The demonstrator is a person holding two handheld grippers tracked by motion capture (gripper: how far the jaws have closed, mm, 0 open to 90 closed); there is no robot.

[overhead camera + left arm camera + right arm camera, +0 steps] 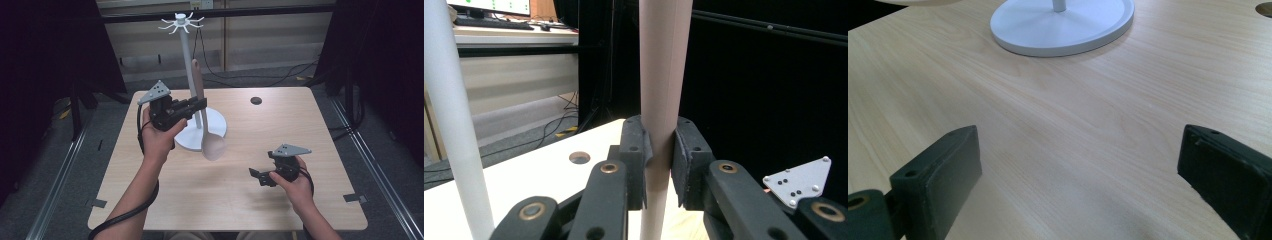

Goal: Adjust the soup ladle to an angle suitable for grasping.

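A pinkish wooden spoon hangs upright above the table, bowl down, in front of a white hook stand. My left gripper is shut on the spoon's handle, its two pads pressing the shaft from both sides. The stand's pole rises just left of the jaws in the left gripper view. Its round base rests on the table. My right gripper hovers low over the table at the front right, and its jaws stand wide apart with only bare wood between them.
The light wooden table has a small round hole near its back edge. Cables lie on the floor behind it. Dark curtains close in both sides. The stand's top carries several white hooks.
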